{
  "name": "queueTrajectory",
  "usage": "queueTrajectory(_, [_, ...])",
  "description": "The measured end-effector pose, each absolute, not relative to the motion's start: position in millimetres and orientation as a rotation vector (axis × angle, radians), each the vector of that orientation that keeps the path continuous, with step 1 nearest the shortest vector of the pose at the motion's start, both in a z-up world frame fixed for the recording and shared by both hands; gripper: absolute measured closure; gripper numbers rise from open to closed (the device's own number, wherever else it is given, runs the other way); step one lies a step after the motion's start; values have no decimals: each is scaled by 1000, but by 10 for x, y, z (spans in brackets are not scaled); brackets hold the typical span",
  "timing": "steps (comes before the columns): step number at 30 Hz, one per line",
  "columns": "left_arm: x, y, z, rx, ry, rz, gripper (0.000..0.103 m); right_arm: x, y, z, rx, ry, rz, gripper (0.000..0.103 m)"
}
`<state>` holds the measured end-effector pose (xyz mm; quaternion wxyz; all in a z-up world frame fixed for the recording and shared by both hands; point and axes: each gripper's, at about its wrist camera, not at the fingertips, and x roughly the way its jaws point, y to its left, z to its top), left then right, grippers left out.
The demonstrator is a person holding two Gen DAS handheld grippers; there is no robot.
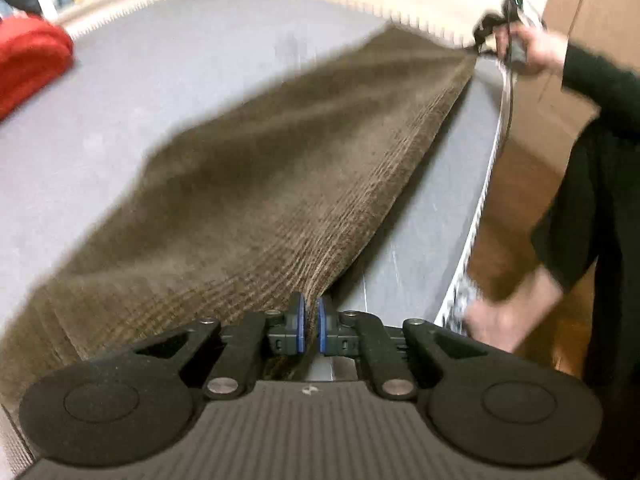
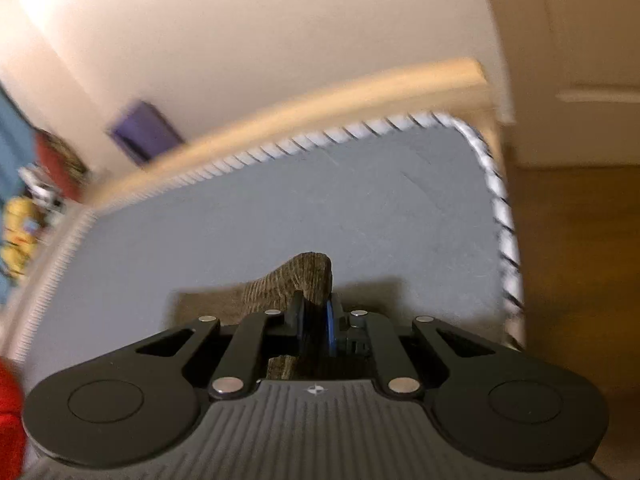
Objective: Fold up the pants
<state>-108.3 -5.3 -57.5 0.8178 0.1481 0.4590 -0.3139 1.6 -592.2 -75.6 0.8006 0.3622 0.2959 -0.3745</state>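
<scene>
brown corduroy pants (image 1: 248,184): stretched above grey mat (image 1: 160,80), left gripper (image 1: 311,312) and right gripper (image 2: 320,316) each clamped on an edge; folding seemingly barely underway.

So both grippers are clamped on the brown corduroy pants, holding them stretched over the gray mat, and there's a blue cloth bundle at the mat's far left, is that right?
Not quite: the bundle at the mat's far left is red, not blue, as the left wrist view shows. The rest holds: the left gripper and right gripper are both clamped on the brown corduroy pants, stretched over the gray mat.
</scene>
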Motion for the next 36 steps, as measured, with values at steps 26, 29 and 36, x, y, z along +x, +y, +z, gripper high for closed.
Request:
queueTrajectory(26, [-583,1925,-354,-206,878,129,43,580,-5236,-612,501,596,-449,52])
queueTrajectory(29, [-441,1831,-436,-209,895,102,43,705,-4949,-567,469,604,-342,52])
queueTrajectory(36, [-234,1588,-833,76,1091,207,40,911,-3691,-442,226,609,88,52])
